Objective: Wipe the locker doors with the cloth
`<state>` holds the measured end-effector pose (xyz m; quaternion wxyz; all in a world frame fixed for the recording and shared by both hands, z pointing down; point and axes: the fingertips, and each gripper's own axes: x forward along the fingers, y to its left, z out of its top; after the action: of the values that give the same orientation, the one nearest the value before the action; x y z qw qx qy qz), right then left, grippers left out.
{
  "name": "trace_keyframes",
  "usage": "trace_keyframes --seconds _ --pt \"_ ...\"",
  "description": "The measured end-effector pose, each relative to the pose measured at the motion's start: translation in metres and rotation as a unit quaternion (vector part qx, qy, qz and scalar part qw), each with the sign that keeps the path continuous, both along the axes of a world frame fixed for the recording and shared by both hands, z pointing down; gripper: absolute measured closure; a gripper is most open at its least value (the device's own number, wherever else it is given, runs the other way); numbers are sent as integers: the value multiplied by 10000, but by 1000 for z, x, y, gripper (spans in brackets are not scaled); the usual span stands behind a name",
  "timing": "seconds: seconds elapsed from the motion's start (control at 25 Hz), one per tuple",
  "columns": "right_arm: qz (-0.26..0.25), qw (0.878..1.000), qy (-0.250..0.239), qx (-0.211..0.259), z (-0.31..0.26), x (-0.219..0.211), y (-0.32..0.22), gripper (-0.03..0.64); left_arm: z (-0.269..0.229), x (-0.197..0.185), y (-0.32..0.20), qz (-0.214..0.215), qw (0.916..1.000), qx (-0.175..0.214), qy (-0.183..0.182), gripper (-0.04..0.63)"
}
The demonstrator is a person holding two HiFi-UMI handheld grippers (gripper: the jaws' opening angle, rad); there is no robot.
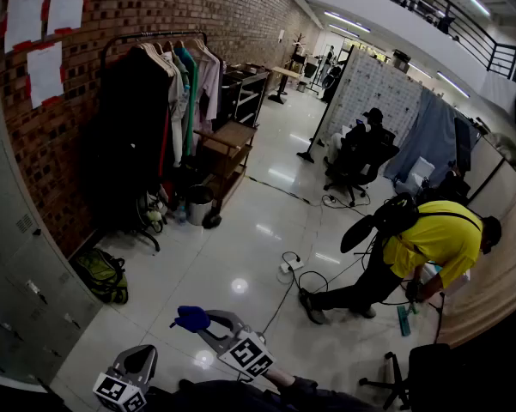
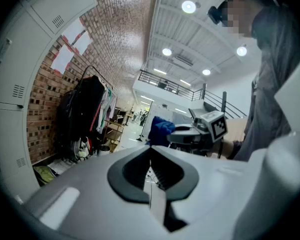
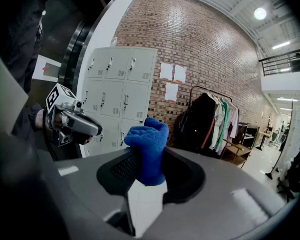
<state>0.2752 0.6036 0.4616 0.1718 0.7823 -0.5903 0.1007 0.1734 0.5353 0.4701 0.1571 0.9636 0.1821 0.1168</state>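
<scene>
Your right gripper (image 3: 148, 160) has its jaws clamped on the blue cloth (image 3: 149, 146), which stands up bunched between them. In the head view the cloth sits at that gripper's tip, held in the air above the glossy floor (image 1: 240, 256) and well apart from the lockers (image 3: 115, 89). Your left gripper (image 2: 150, 170) has its jaws brought together with nothing between them, and it hangs low at your left, near the right one. The grey lockers stand against the brick wall (image 3: 199, 44) on your left with their doors closed, and neither gripper touches them. Past the lockers, three sheets of paper (image 1: 45, 71) are taped to the bricks, and next comes a clothes rack (image 1: 154, 101) full of hanging garments. A green bag (image 1: 103, 275) lies on the floor near the lockers' foot. Across the room a person in a yellow shirt (image 1: 429, 239) bends down toward the floor.
</scene>
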Motion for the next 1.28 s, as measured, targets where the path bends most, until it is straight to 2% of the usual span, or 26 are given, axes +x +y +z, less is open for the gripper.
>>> trace_keyframes --seconds 0.12,0.24,0.44,0.56,0.84,1.12,1.28 --pt "-52 10000 0 15 -1 0 -6 494 2 -5 -9 -68 9999 85 -42 615" --pt "-227 9997 12 38 -1 -3 -22 494 7 -11 -25 -147 9991 408 0 615" --pt "-835 9965 49 -64 -1 -9 -76 494 1 -23 -59 -669 9967 458 90 615" --pt "-1144 9934 31 -58 2 -17 -135 494 3 -36 -111 -1043 9934 483 53 615" --pt "-1978 9799 225 -95 -8 -43 -287 494 -5 -58 -250 -1862 9812 459 215 615" --pt "-2450 9668 720 100 -52 -62 -444 494 -25 -84 -373 -2314 9706 425 506 615" --pt "-2641 9550 1320 289 -88 -76 -527 494 -35 -108 -435 -2605 9626 436 604 615"
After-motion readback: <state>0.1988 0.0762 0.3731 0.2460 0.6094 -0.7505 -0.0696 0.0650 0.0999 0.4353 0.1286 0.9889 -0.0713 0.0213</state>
